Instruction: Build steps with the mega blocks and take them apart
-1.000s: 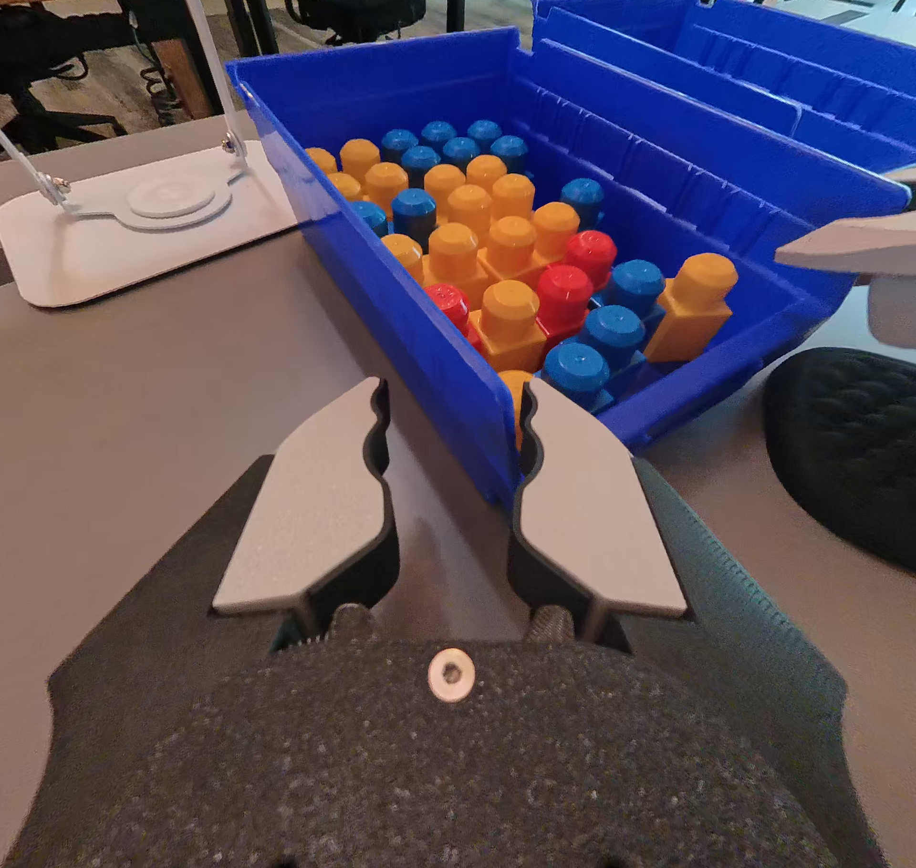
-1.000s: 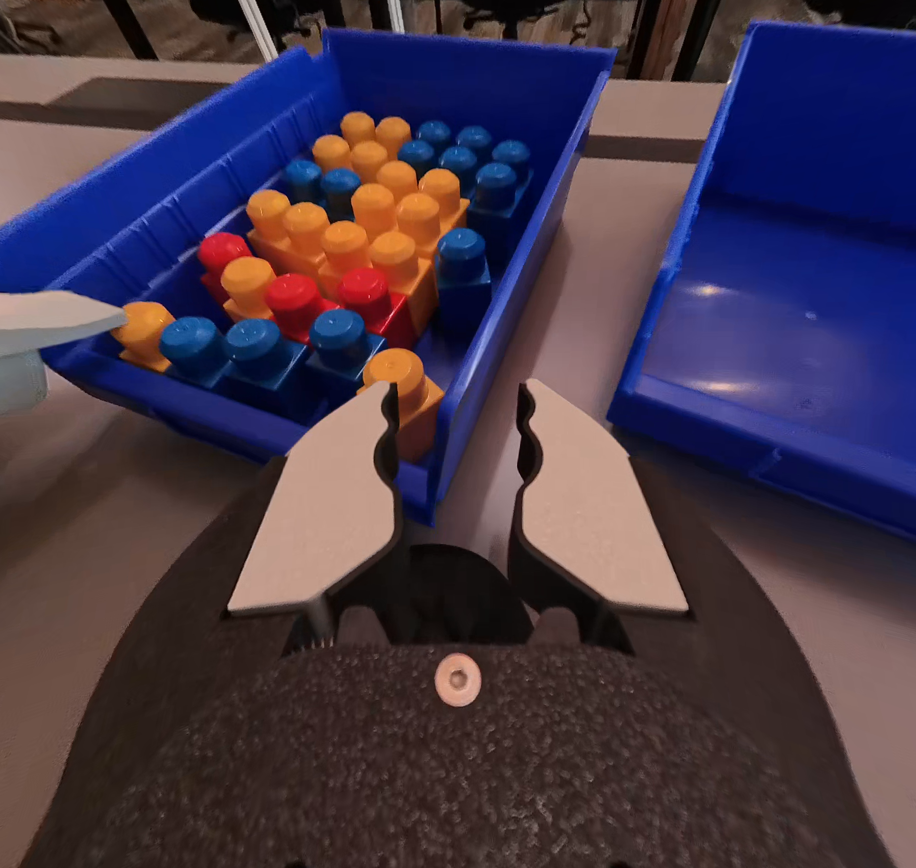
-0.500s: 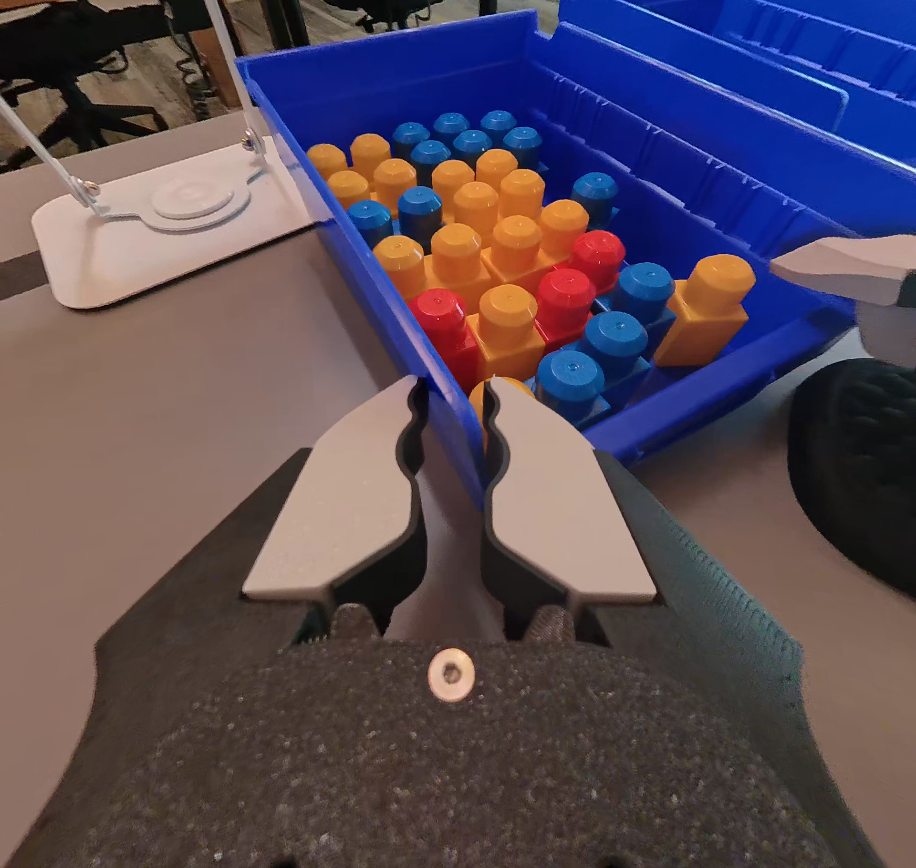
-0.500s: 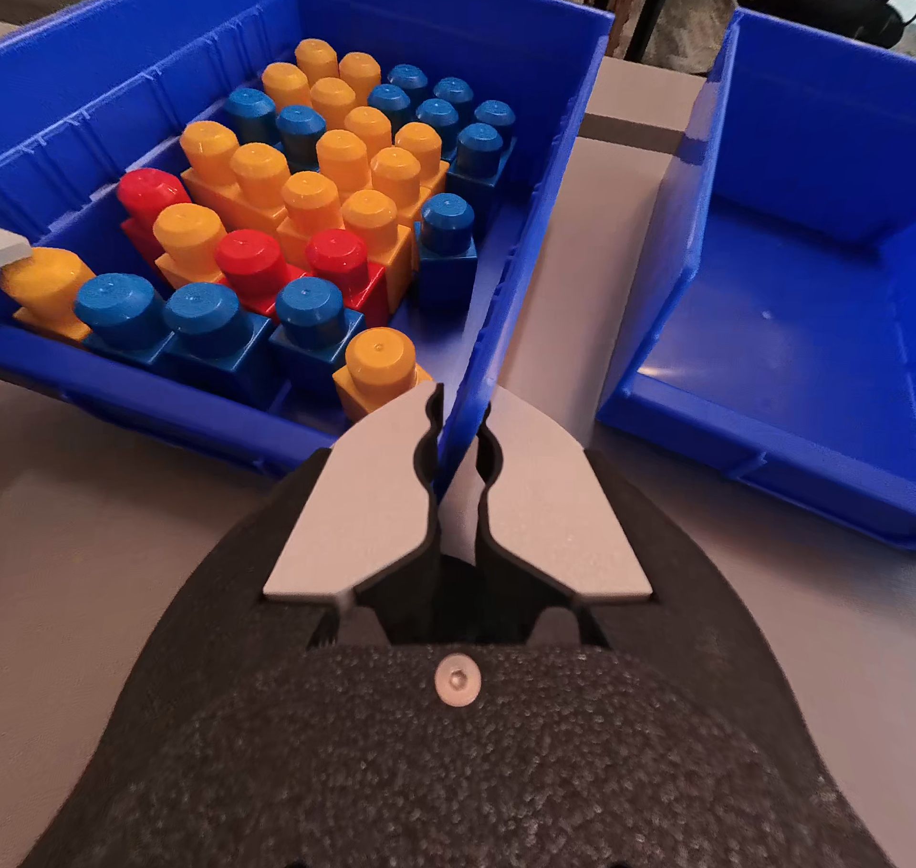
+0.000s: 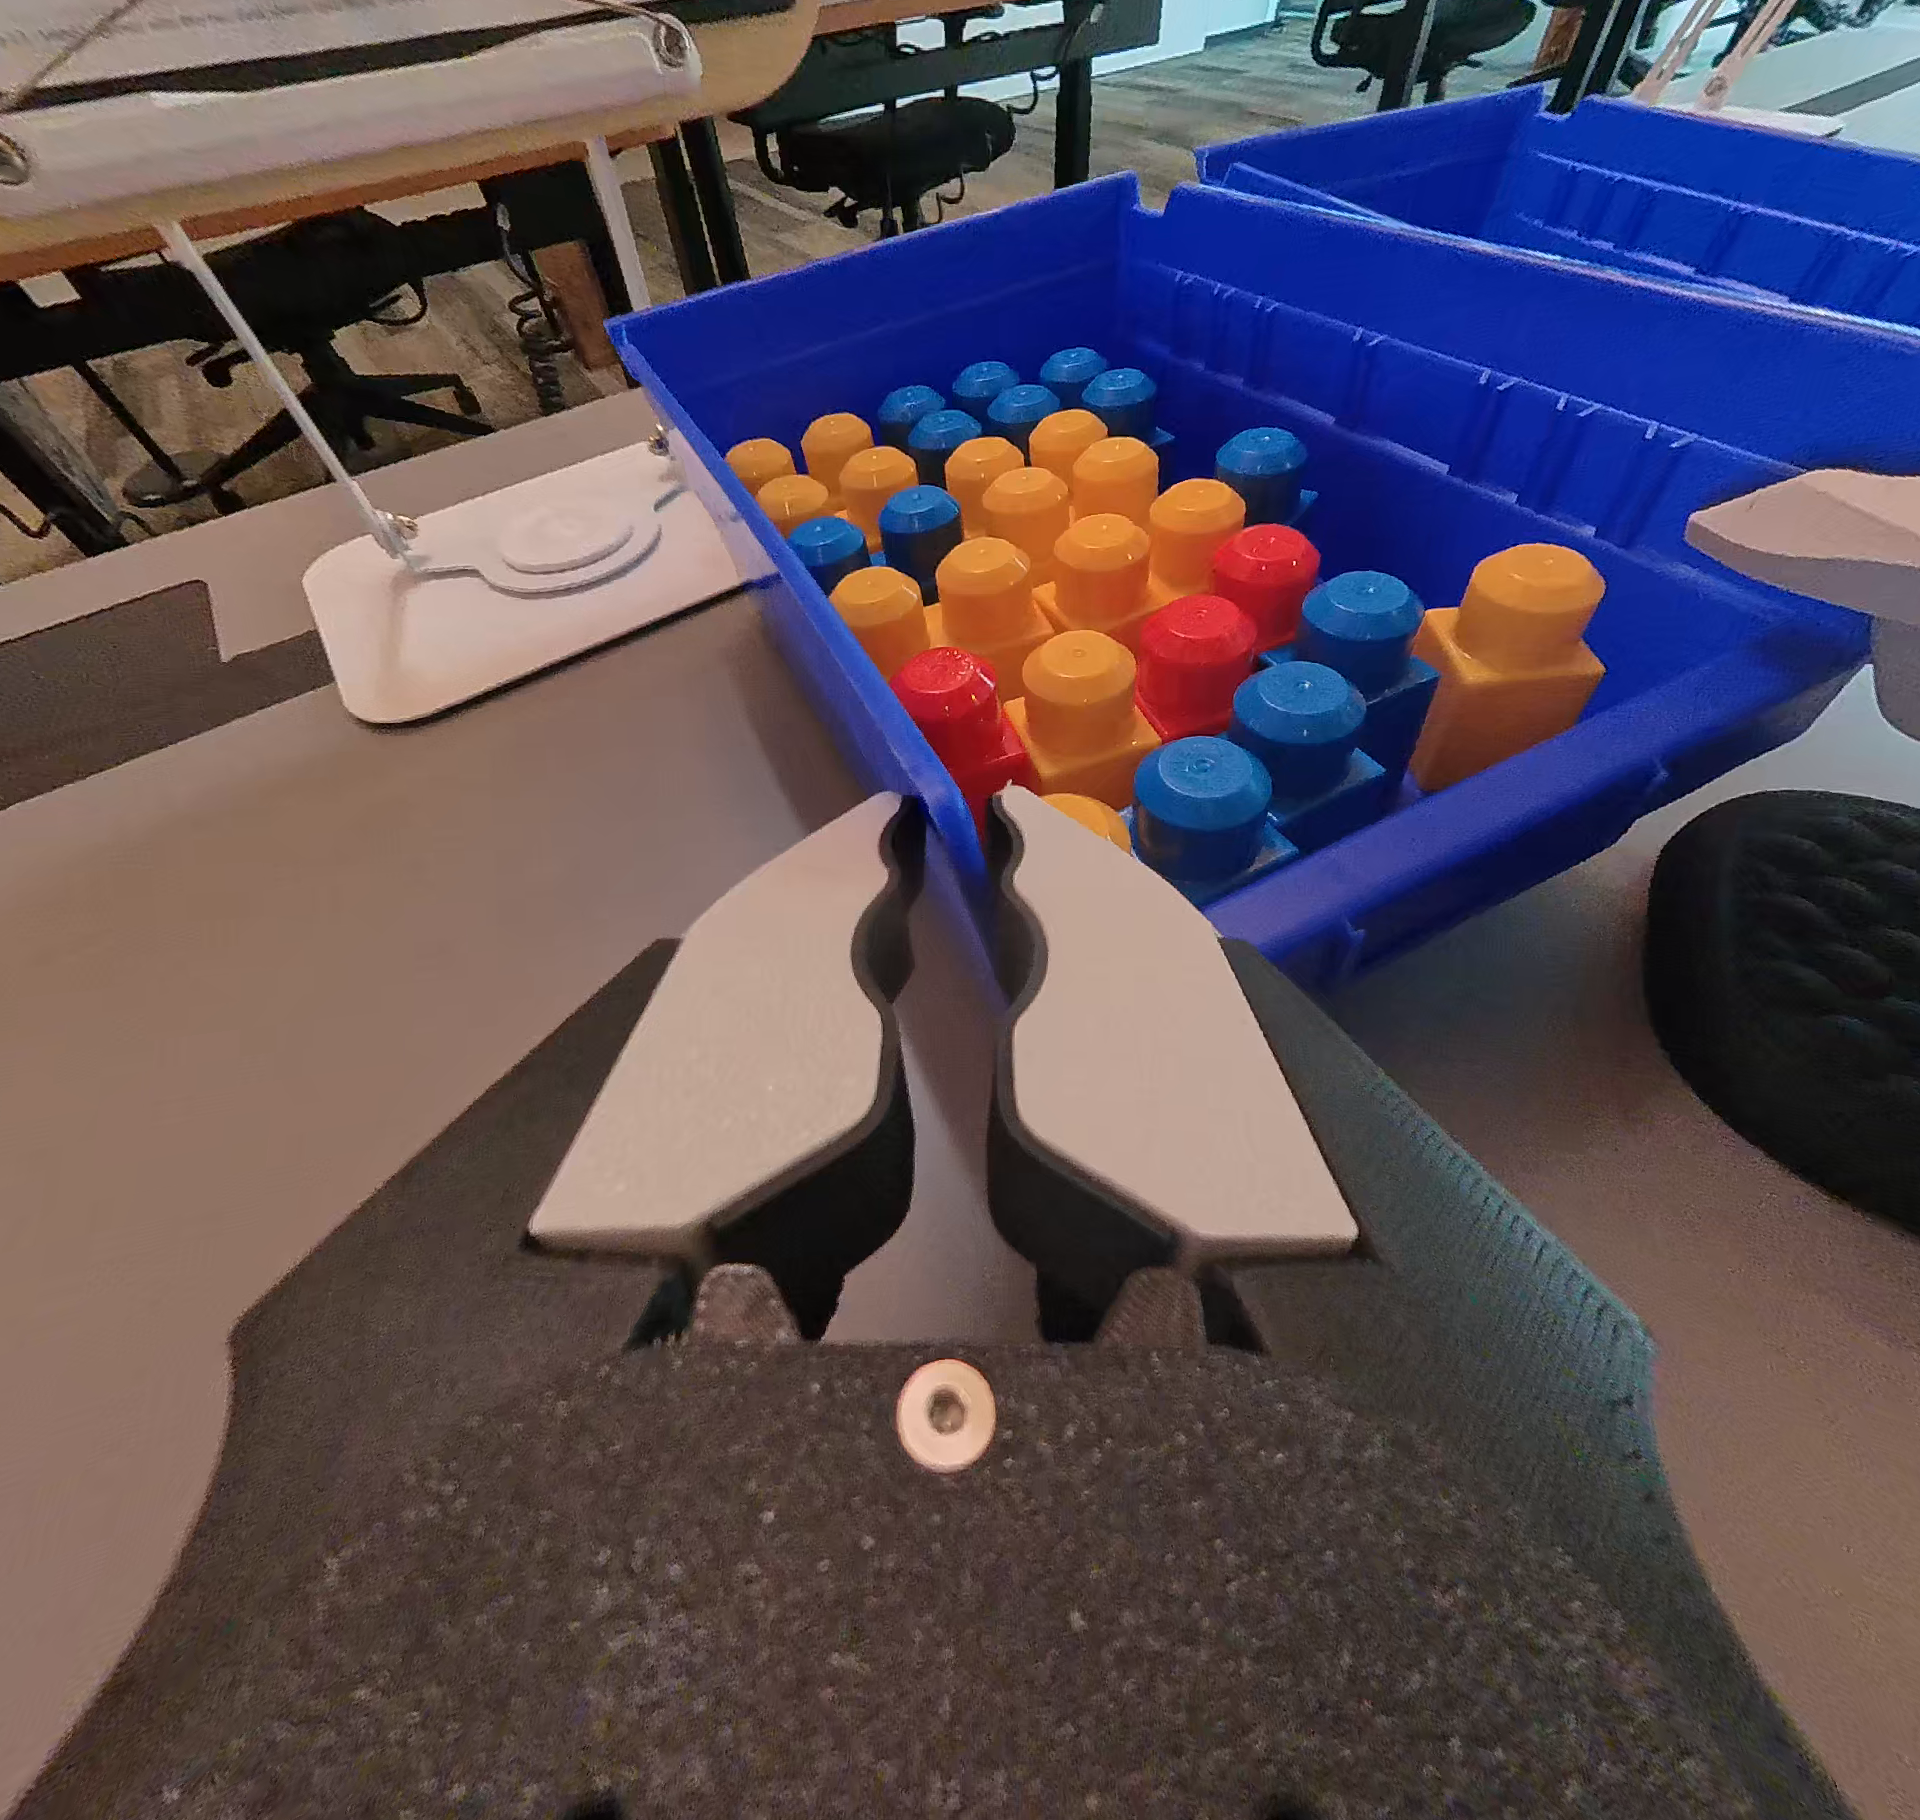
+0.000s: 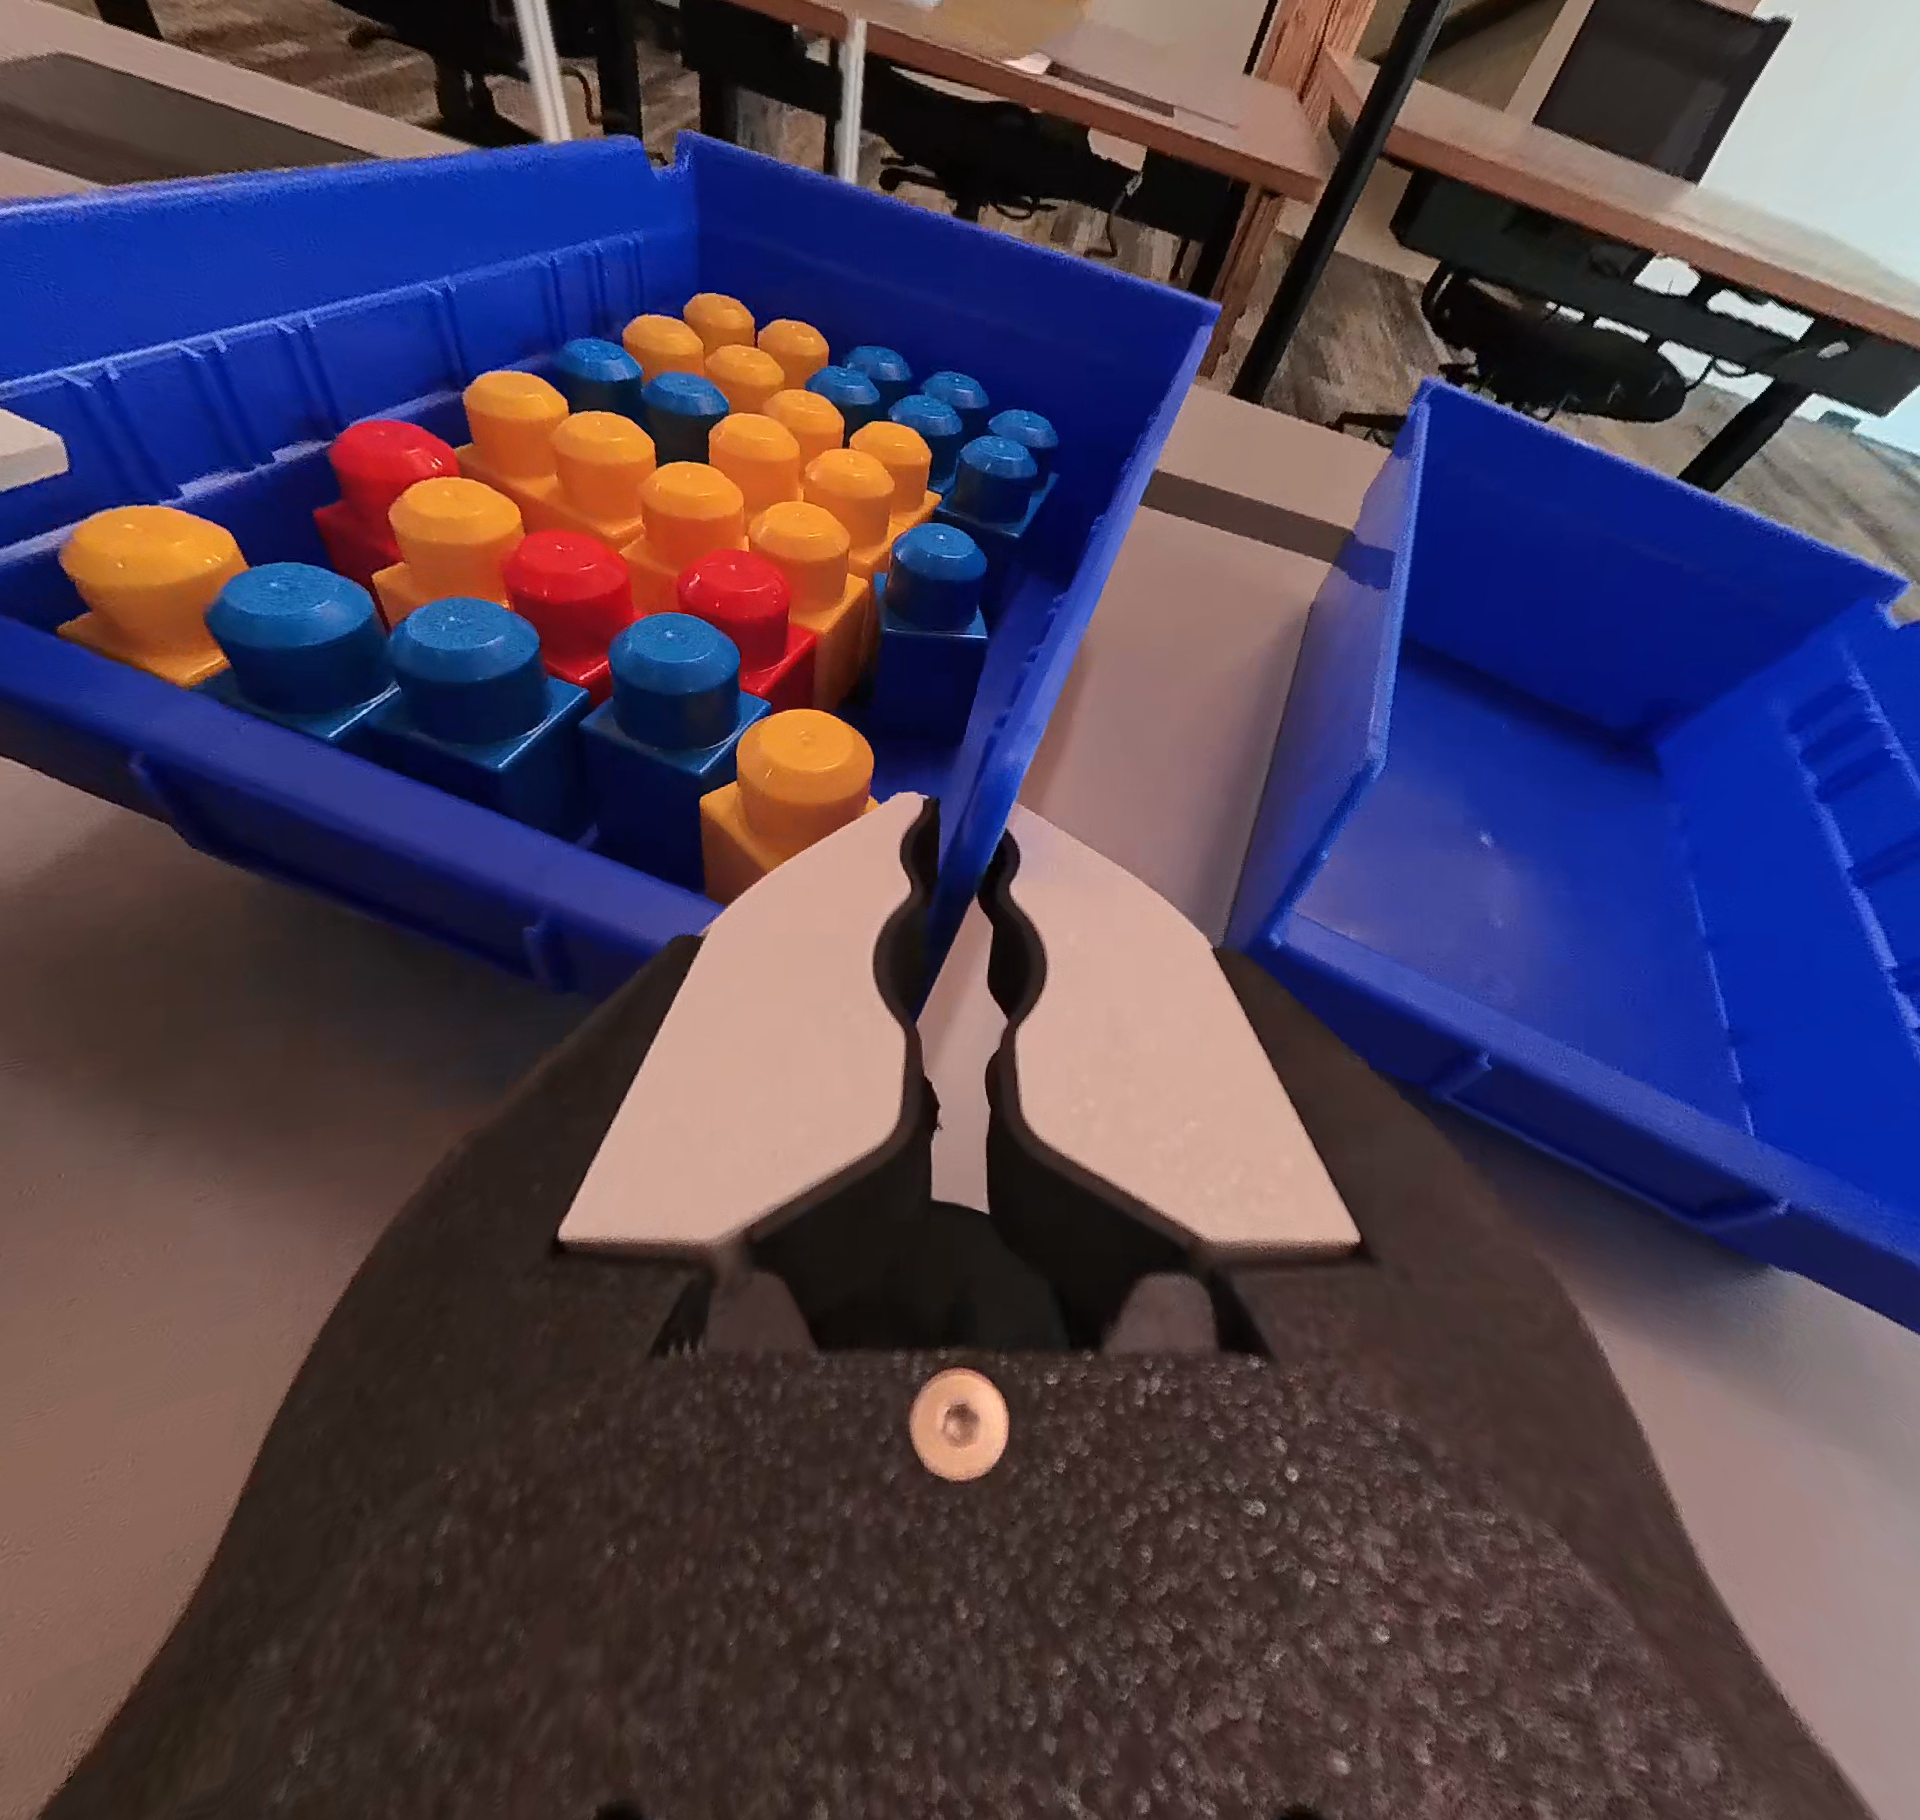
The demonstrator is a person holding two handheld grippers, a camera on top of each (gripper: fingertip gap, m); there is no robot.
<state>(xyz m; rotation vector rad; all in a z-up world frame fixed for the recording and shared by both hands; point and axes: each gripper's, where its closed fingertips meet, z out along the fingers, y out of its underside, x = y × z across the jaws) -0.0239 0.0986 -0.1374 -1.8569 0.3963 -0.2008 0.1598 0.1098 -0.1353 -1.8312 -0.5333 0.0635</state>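
The left gripper [image 5: 951, 820] pinches the near-left corner of the bin [image 5: 1475, 840], one finger outside the wall, one inside; the right gripper [image 6: 956, 840] pinches the near-right corner the same way; the bin sits on the grey table [image 5: 312, 991], full of blocks [image 6: 665, 565] (orange, blue, red, studs up); a second blue bin [image 6: 1579, 897] lies just beside it on the right; a white stand [image 5: 520, 607] rests by its far-left corner.
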